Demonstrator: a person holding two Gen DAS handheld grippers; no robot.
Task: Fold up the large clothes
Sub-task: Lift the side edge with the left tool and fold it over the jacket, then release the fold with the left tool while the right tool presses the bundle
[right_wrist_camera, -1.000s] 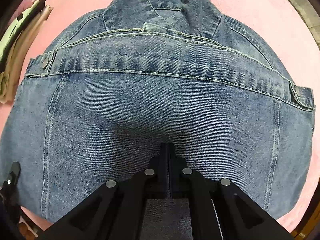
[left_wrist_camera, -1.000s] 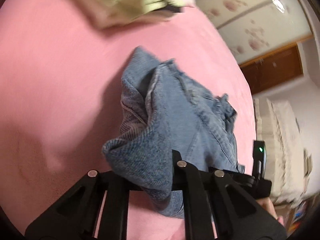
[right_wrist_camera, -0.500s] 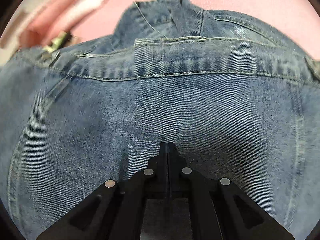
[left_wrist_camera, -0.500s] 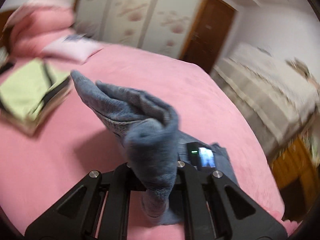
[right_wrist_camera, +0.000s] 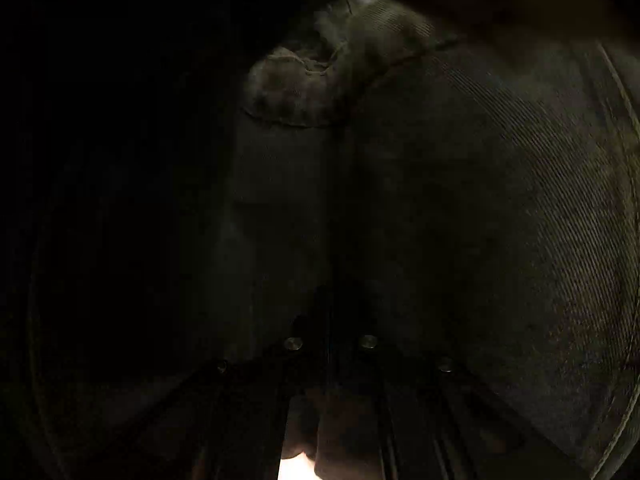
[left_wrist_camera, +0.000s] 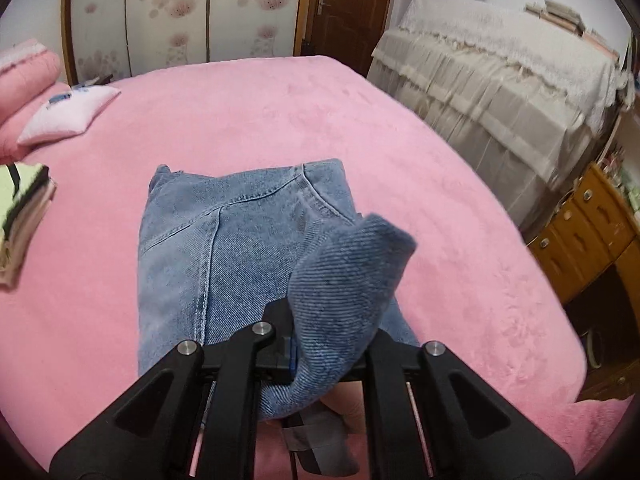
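Denim jacket [left_wrist_camera: 224, 248] mid-fold on bed [left_wrist_camera: 400, 140]: left tongs [left_wrist_camera: 320, 332] clench its flap, right tongs [right_wrist_camera: 330, 312] clenched under denim; next, lay flap ahead, release.

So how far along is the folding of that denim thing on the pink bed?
Partway. The denim jacket already lies folded into a narrow slab on the pink bed, near a stack of folded clothes. The left gripper holds a bunched edge; the right gripper is shut, buried under dark fabric. Laying that flap flat remains.
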